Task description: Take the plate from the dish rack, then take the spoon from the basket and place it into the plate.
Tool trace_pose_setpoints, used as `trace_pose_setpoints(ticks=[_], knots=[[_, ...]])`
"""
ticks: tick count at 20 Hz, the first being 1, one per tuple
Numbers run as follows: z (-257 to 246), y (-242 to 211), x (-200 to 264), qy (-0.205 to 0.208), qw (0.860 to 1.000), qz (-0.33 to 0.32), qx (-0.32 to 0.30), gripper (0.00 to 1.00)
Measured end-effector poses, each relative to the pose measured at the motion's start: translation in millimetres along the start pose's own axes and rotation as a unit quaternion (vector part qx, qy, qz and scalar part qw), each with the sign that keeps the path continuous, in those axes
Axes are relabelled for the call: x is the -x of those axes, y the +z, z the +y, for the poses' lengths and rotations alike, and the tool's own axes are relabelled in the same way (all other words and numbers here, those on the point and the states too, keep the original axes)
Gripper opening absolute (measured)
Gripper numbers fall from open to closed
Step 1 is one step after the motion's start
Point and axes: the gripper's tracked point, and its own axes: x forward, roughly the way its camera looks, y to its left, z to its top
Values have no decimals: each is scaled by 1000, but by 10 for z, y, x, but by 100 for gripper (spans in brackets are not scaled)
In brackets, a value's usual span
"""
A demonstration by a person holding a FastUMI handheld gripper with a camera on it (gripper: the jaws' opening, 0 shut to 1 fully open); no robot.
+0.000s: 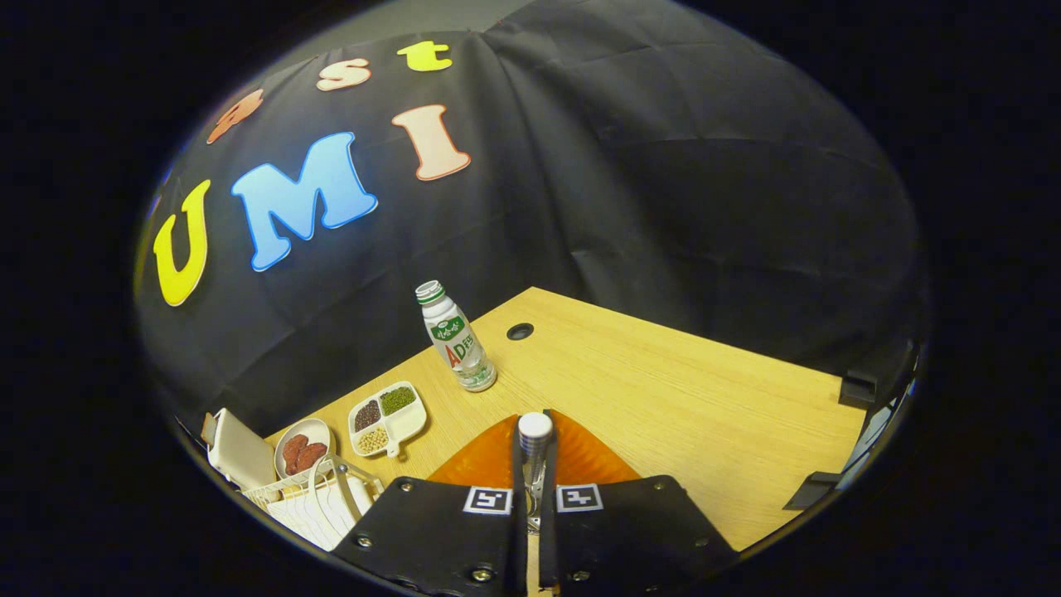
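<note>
My gripper (534, 448) is shut on the metal spoon (535, 431), whose rounded end sticks up between the two fingertips. Directly behind and below the fingers lies the orange plate (584, 460) on the wooden table (680, 398); it shows on both sides of the fingers, and its near part is hidden by the gripper body. The white wire rack (311, 506) sits to the left of the gripper, at the table's near left corner.
A small plastic bottle (456, 340) stands beyond the plate. To its left are a white divided dish of beans (387, 419), a small bowl of reddish pieces (302, 452) and a white box (240, 454). A cable hole (520, 332) lies near the bottle.
</note>
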Motion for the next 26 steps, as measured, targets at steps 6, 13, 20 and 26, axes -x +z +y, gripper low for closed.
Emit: trace_pose_setpoints(ticks=[6,13,20,26], knots=[[100,431,382,-19,995,-45,89,5],[287,749,1050,-17,987,-89,131,5],[610,448,1693,24,979,-83,187,5],[1038,-114,2224,104,968,-57,220,5]])
